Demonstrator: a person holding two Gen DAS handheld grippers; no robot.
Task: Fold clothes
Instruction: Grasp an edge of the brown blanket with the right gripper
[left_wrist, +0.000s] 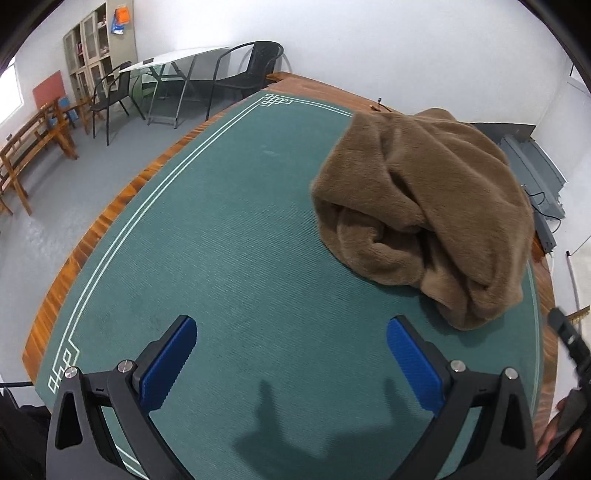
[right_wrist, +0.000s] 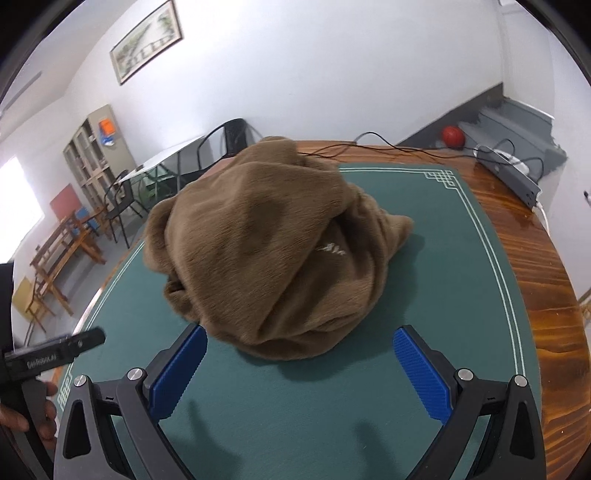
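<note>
A brown fleece garment (left_wrist: 424, 206) lies in a crumpled heap on the green table mat (left_wrist: 229, 236). In the right wrist view the garment (right_wrist: 273, 243) fills the middle of the mat (right_wrist: 443, 258), with a small white mark on it. My left gripper (left_wrist: 291, 332) is open and empty, above bare mat, left of and nearer than the heap. My right gripper (right_wrist: 299, 339) is open and empty, its blue pads (right_wrist: 181, 369) just in front of the heap's near edge. The left gripper's body shows at the left edge of the right wrist view (right_wrist: 48, 354).
The mat covers a wooden table (right_wrist: 535, 280). A black cable (right_wrist: 369, 147) and a grey power strip (right_wrist: 509, 177) lie at its far right. Chairs (left_wrist: 243, 74), a glass table (left_wrist: 177, 62), wooden benches (left_wrist: 33, 147) and a cabinet (left_wrist: 96, 48) stand beyond the left side.
</note>
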